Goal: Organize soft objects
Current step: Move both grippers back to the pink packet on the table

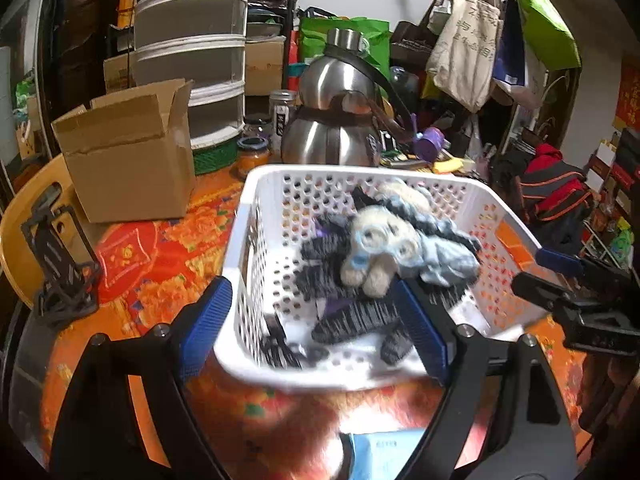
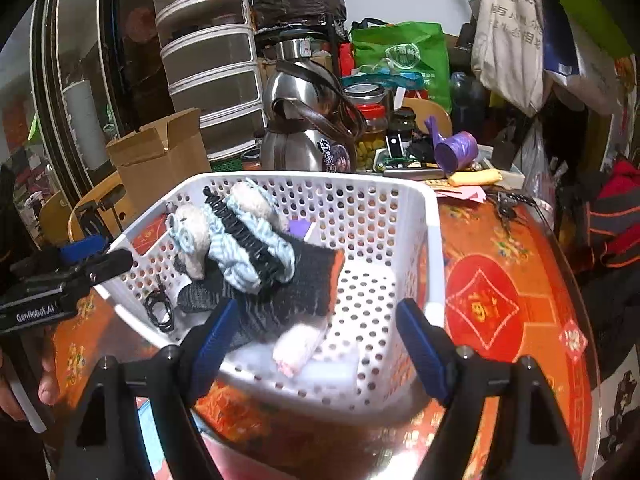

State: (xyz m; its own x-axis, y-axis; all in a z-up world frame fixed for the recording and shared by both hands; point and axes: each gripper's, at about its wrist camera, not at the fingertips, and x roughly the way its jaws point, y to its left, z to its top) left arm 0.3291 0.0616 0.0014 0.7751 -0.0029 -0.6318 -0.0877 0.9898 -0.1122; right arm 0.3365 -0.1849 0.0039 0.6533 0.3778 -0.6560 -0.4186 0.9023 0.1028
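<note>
A white perforated basket (image 1: pixel 256 216) stands on the orange patterned table and holds a pile of soft things: a cream and blue plush toy (image 1: pixel 380 252), a blue-grey knit (image 1: pixel 444 256) and dark knit pieces (image 1: pixel 352 316). In the right wrist view the basket (image 2: pixel 432 248) holds the same plush (image 2: pixel 192 236), a light blue knit (image 2: pixel 248 256), a dark knit (image 2: pixel 296 292) and a pale sock (image 2: pixel 298 346). My left gripper (image 1: pixel 316 328) is open at the basket's near rim, empty. My right gripper (image 2: pixel 316 340) is open over the near rim, empty.
A cardboard box (image 1: pixel 128 152) stands left of the basket. A steel kettle (image 1: pixel 340 108) and jars stand behind it, with stacked drawers (image 1: pixel 192 60) at the back. A purple roll (image 2: pixel 456 152) and clutter lie at the back right. Black hair ties (image 2: pixel 160 312) lie in the basket.
</note>
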